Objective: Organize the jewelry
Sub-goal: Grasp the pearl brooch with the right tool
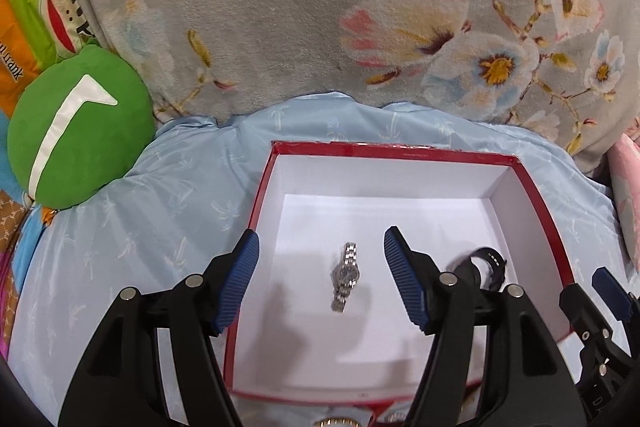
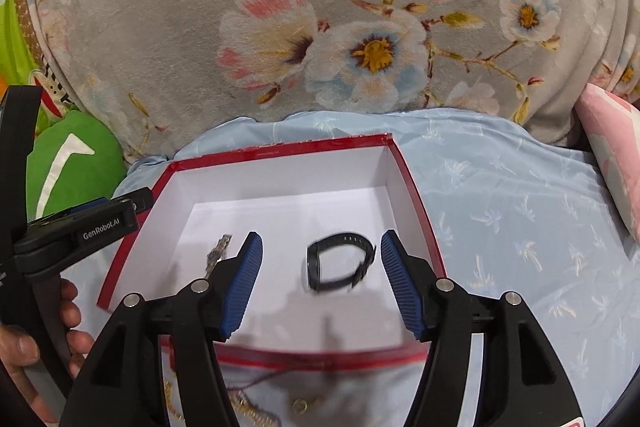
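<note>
Floral grey blanket [image 1: 280,7] fills the background, w/ a light-blue palm-print sheet [image 1: 140,227] in front of it as the work surface. Green plush cushion [image 1: 76,131] sits far left, touching the sheet edge; pink cushion [image 2: 612,163] at far right. Red box [image 1: 540,207], white inside, lid off, lies on the sheet approx. centre. Left gripper [image 1: 320,279] hangs over the box's left half, jaws spread wide, nothing between the pads. Right gripper [image 2: 322,283] hangs over the box's right half, jaws likewise spread, holding nothing. Person's left hand [image 2: 36,343] visible at lower left of right-wrist view, gripping the left tool's handle. Black watch [image 2: 340,263], strap buckled into a loop, is inside the box, right side; image blurred, so cannot tell whether it rests on the floor. Silver link watch [image 1: 346,277] lies flat on box floor, left of black one, well apart. Gold chain items [image 2: 248,407] on sheet just outside the box's near wall, partly hidden, blurred.
</note>
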A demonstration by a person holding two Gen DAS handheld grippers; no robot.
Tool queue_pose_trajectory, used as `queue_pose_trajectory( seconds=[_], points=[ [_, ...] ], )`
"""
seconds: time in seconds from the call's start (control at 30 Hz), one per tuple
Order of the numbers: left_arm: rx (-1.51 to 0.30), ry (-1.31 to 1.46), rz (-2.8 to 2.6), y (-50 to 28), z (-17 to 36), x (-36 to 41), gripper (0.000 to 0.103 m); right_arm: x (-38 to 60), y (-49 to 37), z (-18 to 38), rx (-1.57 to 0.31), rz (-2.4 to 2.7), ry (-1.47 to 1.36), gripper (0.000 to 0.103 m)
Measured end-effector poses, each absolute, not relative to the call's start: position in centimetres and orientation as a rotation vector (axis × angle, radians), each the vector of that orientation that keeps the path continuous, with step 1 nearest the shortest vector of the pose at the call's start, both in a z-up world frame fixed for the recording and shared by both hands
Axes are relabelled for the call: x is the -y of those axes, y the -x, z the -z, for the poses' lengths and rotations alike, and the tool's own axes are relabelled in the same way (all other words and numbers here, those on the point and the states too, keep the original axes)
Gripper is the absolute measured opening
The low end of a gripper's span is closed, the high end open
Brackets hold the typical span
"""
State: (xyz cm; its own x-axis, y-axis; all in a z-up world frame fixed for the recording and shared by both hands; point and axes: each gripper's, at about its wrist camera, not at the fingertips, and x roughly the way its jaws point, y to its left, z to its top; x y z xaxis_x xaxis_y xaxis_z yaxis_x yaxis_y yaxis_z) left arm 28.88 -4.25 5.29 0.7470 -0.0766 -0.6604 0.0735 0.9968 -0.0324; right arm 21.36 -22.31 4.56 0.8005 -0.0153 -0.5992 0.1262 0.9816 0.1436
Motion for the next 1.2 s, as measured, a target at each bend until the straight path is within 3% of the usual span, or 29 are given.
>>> queue_pose_trajectory(
  seconds=[0.3, 0.73, 1.2],
  points=[
    [-0.747, 0.031, 0.080, -22.5, -5.0, 0.9, 0.070, 21.2, -15.8, -3.0, -0.692, 0.051, -0.187, 0.062],
    [-0.933, 0.040, 0.024, -15.1, 1.9, -4.9, 0.070, 19.0, -10.9, 2.7, -0.842, 0.005, -0.192, 0.062],
    [-1.020, 0.074, 0.077, -13.5, 4.9, -3.3, 0.070, 16.1, -12.7, 6.5, -0.882, -0.045, -0.136, 0.058]
  ],
)
